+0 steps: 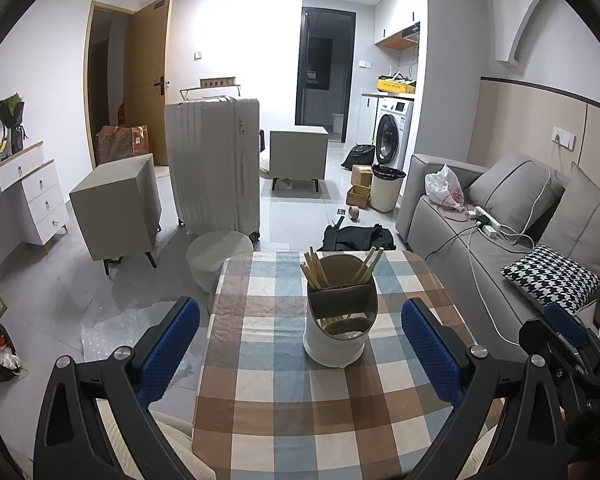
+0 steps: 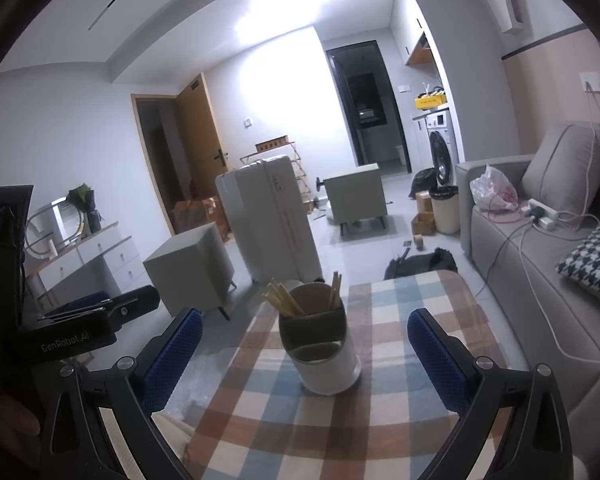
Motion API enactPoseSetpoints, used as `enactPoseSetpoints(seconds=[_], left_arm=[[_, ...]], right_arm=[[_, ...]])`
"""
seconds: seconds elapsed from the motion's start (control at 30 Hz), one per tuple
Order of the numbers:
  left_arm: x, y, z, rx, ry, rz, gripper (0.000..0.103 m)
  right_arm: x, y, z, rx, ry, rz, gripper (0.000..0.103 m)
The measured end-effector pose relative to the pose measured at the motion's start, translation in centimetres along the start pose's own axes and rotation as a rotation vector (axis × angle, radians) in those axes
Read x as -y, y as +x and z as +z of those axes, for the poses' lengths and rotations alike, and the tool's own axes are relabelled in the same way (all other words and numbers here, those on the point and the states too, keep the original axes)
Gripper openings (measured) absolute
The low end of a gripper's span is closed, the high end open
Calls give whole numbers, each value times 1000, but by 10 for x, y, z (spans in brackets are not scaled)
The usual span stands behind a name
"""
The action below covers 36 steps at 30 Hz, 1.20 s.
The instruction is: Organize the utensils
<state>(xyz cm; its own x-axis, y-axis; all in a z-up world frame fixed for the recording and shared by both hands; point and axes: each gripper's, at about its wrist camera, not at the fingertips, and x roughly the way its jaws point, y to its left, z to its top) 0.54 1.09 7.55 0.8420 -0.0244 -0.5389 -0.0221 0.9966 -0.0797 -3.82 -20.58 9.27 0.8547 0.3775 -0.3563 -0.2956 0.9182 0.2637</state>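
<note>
A white utensil holder with a brown divided top stands on the checked tablecloth. Wooden chopsticks stand in its far compartment, in two bunches. My left gripper is open and empty, its blue pads on either side of the holder and nearer the camera. In the right wrist view the same holder and chopsticks sit ahead of my right gripper, which is open and empty. Each gripper shows at the edge of the other's view.
The small table ends just beyond the holder. A grey sofa with cushions and cables lies to the right. A suitcase, grey cabinets, a round stool and a bin stand on the floor beyond.
</note>
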Motion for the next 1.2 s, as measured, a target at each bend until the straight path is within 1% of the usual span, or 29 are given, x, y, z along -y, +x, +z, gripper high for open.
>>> enactPoseSetpoints(seconds=[0.3,0.73,1.2], left_arm=[[-2,4,0,8,-15,11,99],[-2,3,-2,11,-10,15,99],[0,6,-3,9,-6,16,99]], right_arm=[[0,3,-1,-2,3,-4,103],[-1,4,0,-6,6,-6,103],[2,8,-10,-17,6,-8,103]])
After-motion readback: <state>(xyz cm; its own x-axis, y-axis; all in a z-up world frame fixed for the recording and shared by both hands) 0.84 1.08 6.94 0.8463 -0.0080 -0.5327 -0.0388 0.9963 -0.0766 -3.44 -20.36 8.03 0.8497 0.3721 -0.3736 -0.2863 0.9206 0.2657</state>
